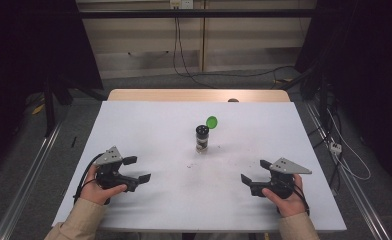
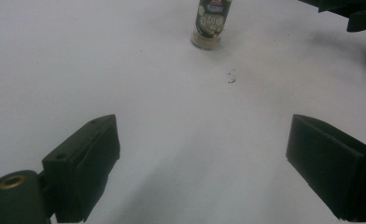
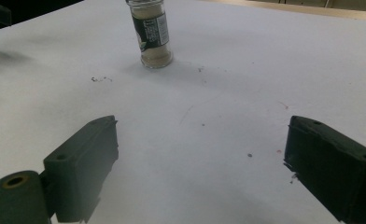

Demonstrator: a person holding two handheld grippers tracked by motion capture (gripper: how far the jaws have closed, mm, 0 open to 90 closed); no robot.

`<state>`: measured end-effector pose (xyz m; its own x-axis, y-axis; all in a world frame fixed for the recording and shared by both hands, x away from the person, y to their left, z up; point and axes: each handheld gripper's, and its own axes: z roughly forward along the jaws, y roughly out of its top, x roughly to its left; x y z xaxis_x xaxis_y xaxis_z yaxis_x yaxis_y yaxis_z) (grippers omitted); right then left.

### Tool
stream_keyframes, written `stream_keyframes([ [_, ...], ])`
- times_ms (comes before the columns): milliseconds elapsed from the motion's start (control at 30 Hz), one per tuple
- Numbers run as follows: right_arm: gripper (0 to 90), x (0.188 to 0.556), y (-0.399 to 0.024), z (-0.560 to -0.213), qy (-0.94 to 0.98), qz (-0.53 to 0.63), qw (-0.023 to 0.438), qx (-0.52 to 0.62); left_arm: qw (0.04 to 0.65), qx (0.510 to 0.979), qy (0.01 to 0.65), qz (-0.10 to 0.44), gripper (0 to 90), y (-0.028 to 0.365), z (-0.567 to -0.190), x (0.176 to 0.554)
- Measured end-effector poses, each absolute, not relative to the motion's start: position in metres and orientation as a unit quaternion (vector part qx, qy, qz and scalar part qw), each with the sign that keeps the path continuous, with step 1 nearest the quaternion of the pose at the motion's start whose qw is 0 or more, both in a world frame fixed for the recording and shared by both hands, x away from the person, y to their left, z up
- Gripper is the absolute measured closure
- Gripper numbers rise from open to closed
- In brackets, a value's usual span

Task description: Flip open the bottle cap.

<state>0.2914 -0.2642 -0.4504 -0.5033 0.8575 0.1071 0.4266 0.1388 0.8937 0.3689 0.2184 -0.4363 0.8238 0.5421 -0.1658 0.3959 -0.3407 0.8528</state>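
The small glass spice jar (image 1: 202, 138) with its green flip lid (image 1: 212, 122) open stands upright mid-desk (image 1: 149, 125). The left tool (image 1: 138, 169) at 8 o'clock and the right tool (image 1: 254, 171) at 4 o'clock both have jaws apart, empty.

Dim, even overhead light on the white table (image 1: 149, 125); frame edges fall to black. Soft shadows lie beneath each gripper. Gripper views show blurred near jaws and mild grain.

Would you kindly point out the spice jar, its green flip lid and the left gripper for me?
spice jar (image 3: 152, 39), right gripper view, on the label of its glass body.
green flip lid (image 1: 212, 121), high view, middle of the open flap.
left gripper (image 1: 137, 169), high view, midway between its fingertips.
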Motion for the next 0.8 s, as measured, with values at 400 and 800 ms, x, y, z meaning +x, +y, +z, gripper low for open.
stream_keyframes([
  [400,9.3,0.286,-0.275,-0.452,0.718,0.478,0.229,0.451,0.498,0.814,0.288,0.075,9.1,0.226,-0.438,0.365],
  [800,9.3,0.281,-0.281,-0.454,0.719,0.473,0.231,0.454,0.498,0.813,0.291,0.076,8.7,0.235,-0.439,0.361],
])
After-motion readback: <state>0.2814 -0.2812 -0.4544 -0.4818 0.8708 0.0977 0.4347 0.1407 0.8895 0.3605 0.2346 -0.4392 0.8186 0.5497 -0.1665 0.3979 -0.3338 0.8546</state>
